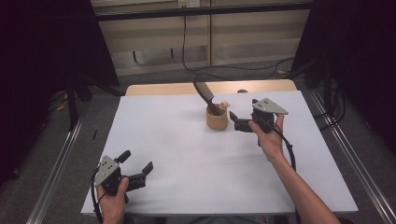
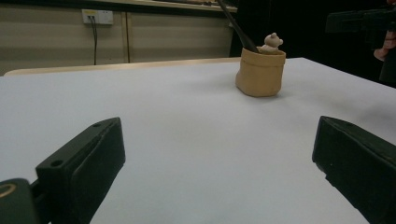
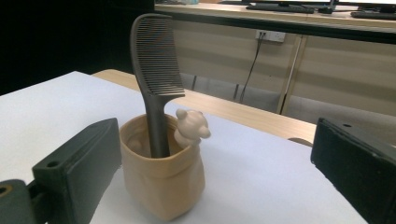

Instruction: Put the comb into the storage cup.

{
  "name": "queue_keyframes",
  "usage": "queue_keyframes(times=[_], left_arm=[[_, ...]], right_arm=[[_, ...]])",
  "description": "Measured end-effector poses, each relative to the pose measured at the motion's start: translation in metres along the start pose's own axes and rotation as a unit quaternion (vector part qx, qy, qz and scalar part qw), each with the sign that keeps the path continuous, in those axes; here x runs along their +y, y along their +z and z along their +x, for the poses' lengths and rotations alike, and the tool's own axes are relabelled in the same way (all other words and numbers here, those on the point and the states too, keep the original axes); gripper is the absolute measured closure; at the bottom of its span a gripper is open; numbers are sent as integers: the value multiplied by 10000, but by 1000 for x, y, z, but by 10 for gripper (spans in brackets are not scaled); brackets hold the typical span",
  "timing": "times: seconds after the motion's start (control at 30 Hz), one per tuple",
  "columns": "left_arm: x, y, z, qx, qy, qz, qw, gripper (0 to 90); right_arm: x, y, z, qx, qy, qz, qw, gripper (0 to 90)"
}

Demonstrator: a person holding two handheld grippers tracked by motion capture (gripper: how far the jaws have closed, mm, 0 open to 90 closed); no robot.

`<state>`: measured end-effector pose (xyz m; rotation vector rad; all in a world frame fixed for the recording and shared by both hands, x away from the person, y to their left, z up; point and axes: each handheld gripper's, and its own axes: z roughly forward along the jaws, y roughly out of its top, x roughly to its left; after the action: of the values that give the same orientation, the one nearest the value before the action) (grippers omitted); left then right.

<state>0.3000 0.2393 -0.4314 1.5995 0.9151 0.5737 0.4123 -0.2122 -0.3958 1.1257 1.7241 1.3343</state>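
A tan cup stands on the white table, right of centre toward the back. A dark comb and a small beige bear-topped stick stand in it. My right gripper is open just right of the cup, apart from it. In the right gripper view, the cup, comb and bear sit close, left of centre between the wide jaws of the right gripper. My left gripper is open at the near left corner, empty. From the left gripper, the cup is far off.
A bare wooden strip runs along the table's far edge. Cables lie on the floor behind it, and metal rails flank both sides. The other gripper appears at the top right of the left gripper view.
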Motion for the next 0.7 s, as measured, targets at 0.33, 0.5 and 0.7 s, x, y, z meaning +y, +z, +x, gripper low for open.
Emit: queue_keyframes(times=[0.33, 0.5, 0.7], left_arm=[[0, 1, 0, 15, -13, 6, 10000, 26], [-1, 0, 0, -7, -12, 4, 10000, 26], [-1, 0, 0, 22, 15, 19, 10000, 26]], right_arm=[[-14, -15, -8, -201, 74, 86, 9997, 10], [-19, -25, -10, -444, -78, 144, 9989, 0], [-25, -40, -14, -459, 57, 42, 9989, 0]])
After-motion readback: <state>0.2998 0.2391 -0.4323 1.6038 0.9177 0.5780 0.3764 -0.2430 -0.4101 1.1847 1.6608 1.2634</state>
